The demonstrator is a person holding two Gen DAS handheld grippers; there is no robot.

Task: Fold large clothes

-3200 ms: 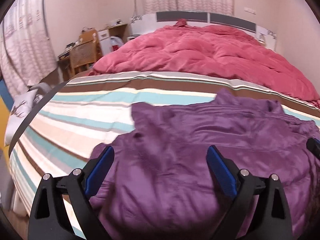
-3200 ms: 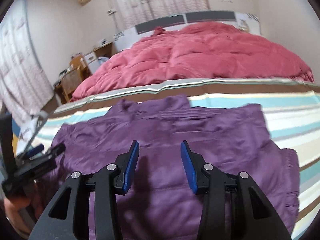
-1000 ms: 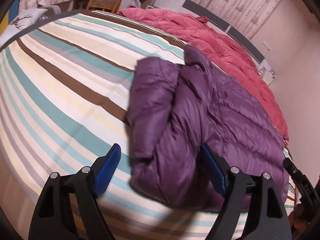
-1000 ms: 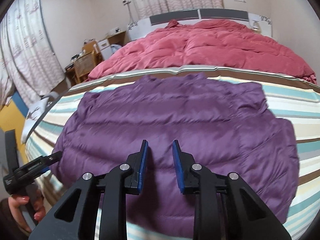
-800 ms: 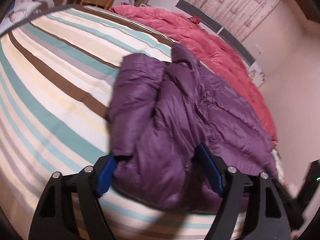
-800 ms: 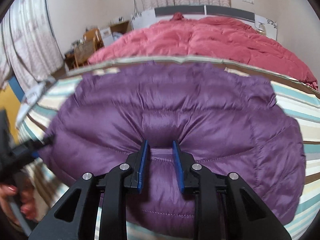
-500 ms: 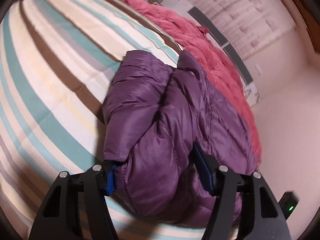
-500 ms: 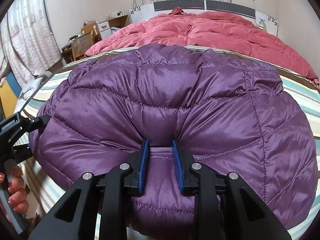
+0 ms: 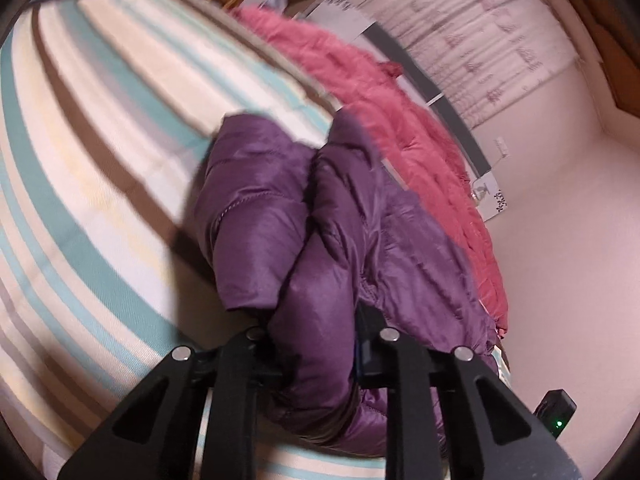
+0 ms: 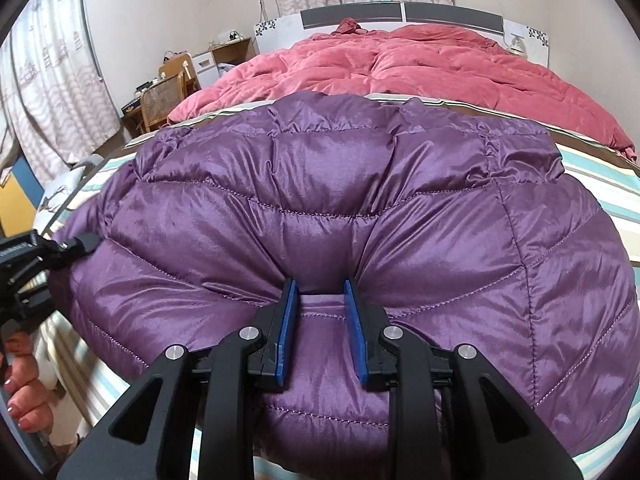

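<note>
A purple quilted jacket lies spread on the striped bed sheet. My right gripper is shut on a pinch of its near hem, and the fabric puckers toward the blue pads. In the left wrist view the jacket shows its side edge and folded sleeve. My left gripper has its jaws closing on that bunched edge, which fills the gap and hides the pads. The left gripper also appears at the jacket's left side, held by a hand.
A red duvet covers the far half of the bed, below the headboard. A wooden chair and desk stand by the curtains at the left. The striped sheet stretches bare to the jacket's left.
The left jaws have closed from wide open onto the jacket's side edge, and that view has rolled. The right gripper has sunk onto the hem, and the jacket now bulges up around it.
</note>
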